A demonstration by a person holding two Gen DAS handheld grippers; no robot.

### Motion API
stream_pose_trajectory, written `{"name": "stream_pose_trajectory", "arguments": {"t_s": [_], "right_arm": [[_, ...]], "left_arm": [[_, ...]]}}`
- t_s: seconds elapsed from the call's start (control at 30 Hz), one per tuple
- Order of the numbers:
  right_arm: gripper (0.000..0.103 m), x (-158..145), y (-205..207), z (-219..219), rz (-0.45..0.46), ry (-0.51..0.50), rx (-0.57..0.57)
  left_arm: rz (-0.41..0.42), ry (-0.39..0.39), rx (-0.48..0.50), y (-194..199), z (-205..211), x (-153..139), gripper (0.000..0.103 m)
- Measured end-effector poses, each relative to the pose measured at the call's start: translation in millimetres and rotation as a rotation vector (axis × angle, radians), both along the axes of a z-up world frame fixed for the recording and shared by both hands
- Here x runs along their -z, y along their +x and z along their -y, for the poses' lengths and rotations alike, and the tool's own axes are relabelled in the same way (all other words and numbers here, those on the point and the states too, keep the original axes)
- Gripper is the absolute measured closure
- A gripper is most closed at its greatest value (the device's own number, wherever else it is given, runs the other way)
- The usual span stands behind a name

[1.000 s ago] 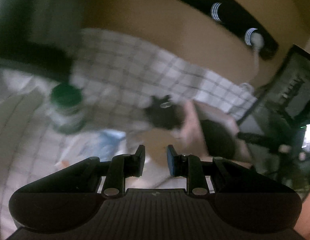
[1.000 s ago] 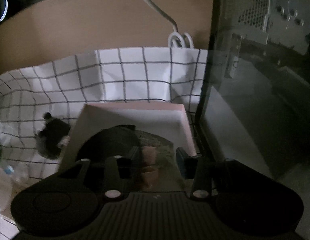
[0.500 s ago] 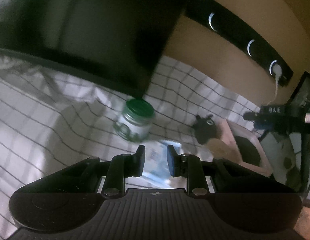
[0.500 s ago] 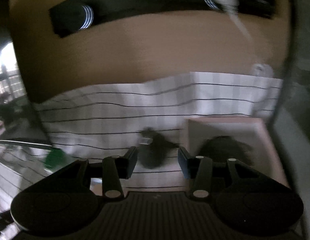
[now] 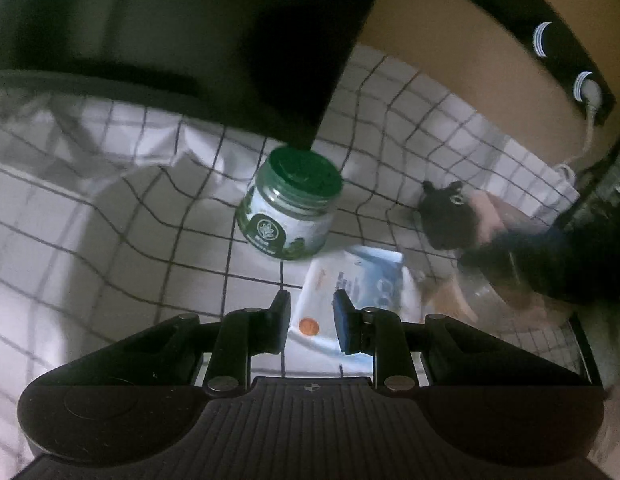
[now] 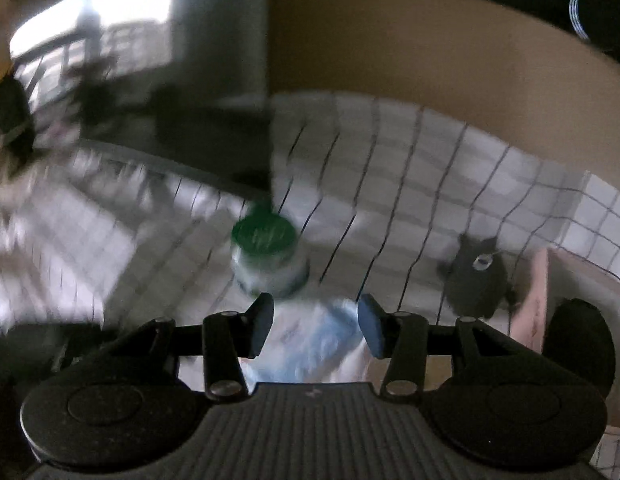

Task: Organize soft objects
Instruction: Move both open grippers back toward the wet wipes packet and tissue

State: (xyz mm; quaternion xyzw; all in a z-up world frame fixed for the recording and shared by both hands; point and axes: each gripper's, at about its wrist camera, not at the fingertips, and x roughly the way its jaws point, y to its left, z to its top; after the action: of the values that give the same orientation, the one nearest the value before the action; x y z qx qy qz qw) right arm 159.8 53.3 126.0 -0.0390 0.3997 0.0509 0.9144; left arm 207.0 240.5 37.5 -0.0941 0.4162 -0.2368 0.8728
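A small black plush toy [image 5: 450, 218] lies on the checked cloth [image 5: 121, 216], beside a pink box [image 6: 538, 308]; it also shows in the right wrist view [image 6: 476, 284]. A second dark soft object [image 6: 578, 336] sits inside the box. A white and blue soft packet [image 5: 350, 292] lies just ahead of my left gripper [image 5: 310, 314], which is open and empty. My right gripper [image 6: 316, 326] is open and empty above the same packet [image 6: 314, 344]. A dark blurred shape, not identifiable, reaches in at the right of the left wrist view, next to the plush.
A green-lidded jar [image 5: 289, 210] stands on the cloth behind the packet; it also shows in the right wrist view [image 6: 267, 256]. A black monitor [image 5: 229, 40] looms at the back left. A black power strip [image 5: 550, 32] runs along the tan wall.
The right gripper swung left, away from the pink box, toward the packet and jar. The left gripper drew closer to the packet.
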Motion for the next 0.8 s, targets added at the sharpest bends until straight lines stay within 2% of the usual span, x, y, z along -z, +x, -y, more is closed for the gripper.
{"name": "stream_pose_trajectory", "arguments": {"t_s": [0.17,0.3,0.33,0.47,0.57,0.67,0.8], "right_arm": [[0.057,48.1,-36.4,-24.1,0.025,-0.168,-0.154],[0.057,77.8,-40.9,-36.0,0.062,-0.292,-0.217],[0.057,81.8,-36.3,-35.7,0.058,-0.295,-0.207],[0.061,80.3,-17.7,-28.6,0.054,-0.19,-0.14],[0.061,84.8,-10.4,-33.0,0.057,-0.182,-0.119],[0.061,89.4,-14.1,-31.8,0.019,-0.131,-0.133],[0.06,86.7,-40.5,-18.4,0.03,-0.095,-0.17]], "left_arm": [[-0.072,-0.001,-0.013,26.0,5.4,16.7,0.077],[-0.071,0.017,0.029,24.6,8.5,14.7,0.077],[-0.068,0.027,0.033,22.5,7.2,13.7,0.077],[-0.069,0.034,-0.004,16.1,-10.3,10.9,0.077],[-0.067,0.035,-0.016,17.5,-19.3,8.7,0.077],[-0.052,0.034,0.022,19.7,-16.1,4.3,0.077],[0.004,0.088,0.12,12.7,13.5,-0.6,0.077]]}}
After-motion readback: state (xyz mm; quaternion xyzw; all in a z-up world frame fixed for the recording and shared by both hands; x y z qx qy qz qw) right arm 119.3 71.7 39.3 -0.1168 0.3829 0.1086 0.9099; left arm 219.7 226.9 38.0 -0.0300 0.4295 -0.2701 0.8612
